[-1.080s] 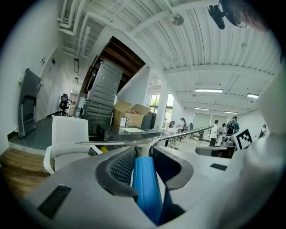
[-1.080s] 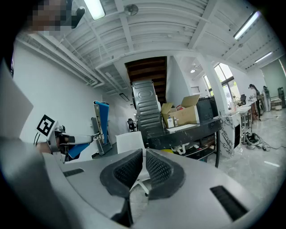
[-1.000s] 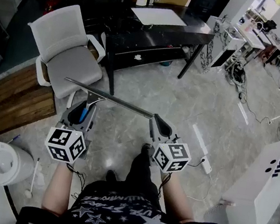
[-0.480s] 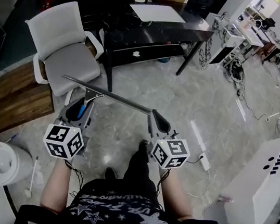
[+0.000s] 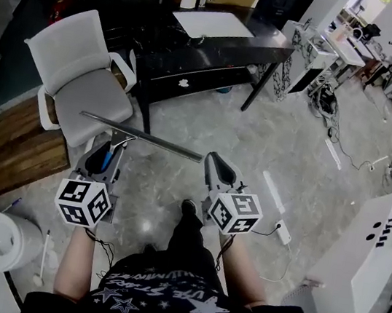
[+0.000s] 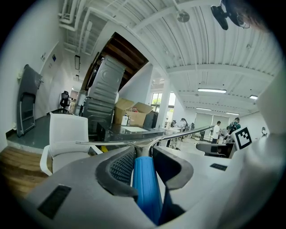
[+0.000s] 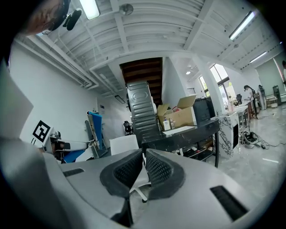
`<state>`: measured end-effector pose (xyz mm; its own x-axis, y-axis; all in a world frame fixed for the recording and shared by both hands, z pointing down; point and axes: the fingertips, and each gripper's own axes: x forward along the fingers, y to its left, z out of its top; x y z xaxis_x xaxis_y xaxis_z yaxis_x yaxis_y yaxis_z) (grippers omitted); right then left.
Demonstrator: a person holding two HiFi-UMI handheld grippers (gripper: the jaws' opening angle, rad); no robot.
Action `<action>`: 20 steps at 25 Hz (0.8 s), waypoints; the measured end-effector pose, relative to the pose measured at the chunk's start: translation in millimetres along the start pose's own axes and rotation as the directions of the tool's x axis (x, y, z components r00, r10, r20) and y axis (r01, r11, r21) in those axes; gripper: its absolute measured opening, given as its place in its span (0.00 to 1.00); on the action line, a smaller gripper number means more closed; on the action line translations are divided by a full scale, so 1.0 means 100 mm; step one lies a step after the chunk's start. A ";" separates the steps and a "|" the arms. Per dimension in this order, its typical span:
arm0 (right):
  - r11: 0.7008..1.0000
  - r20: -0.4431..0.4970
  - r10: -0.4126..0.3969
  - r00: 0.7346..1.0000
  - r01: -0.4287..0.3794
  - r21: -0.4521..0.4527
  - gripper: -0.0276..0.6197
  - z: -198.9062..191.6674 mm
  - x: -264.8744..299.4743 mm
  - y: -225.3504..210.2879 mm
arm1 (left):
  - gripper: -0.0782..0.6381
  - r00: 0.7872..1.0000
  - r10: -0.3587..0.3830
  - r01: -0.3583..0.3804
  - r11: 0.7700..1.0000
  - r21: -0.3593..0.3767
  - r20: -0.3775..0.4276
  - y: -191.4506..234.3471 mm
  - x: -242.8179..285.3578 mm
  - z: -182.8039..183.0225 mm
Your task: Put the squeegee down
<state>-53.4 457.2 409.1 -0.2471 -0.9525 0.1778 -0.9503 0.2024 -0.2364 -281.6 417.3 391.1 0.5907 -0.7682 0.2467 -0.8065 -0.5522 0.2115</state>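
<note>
Shifted left toward the chair (image 5: 83,75), squeegee (image 5: 147,139) clamped in jaws of left gripper (image 5: 111,149), jaws of right gripper (image 5: 213,162) together and empty, risking a blade knock against that chair.

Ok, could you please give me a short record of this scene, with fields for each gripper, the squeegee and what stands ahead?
left gripper: shut on the blue handle of the squeegee
right gripper: jaws together, nothing between them
squeegee: held in the air over the floor, blade roughly level, reaching across toward the right gripper
ahead: black desk with a white sheet on it; white chair to its left
task state: squeegee not yet put down
</note>
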 end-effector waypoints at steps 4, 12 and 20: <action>1.000 0.001 0.021 1.000 -0.021 -0.007 0.13 0.14 0.34 -0.25 | 0.31 1.000 0.024 -0.024 1.000 -0.002 0.010 0.08 0.34 0.14; 0.994 -0.020 0.110 0.994 -0.110 -0.003 0.13 0.49 1.15 -0.90 | 0.31 0.993 0.114 -0.113 0.993 -0.018 0.020 0.15 1.24 0.47; 0.983 -0.019 0.181 0.983 -0.181 -0.027 0.13 0.98 2.06 -1.85 | 0.31 0.979 0.201 -0.200 0.980 -0.022 0.037 0.14 2.30 0.82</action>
<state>90.3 201.4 396.3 -0.4182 -0.8958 0.1502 -0.8946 0.3776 -0.2392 -158.6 206.5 373.6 0.4155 -0.8748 0.2491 -0.9075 -0.3801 0.1788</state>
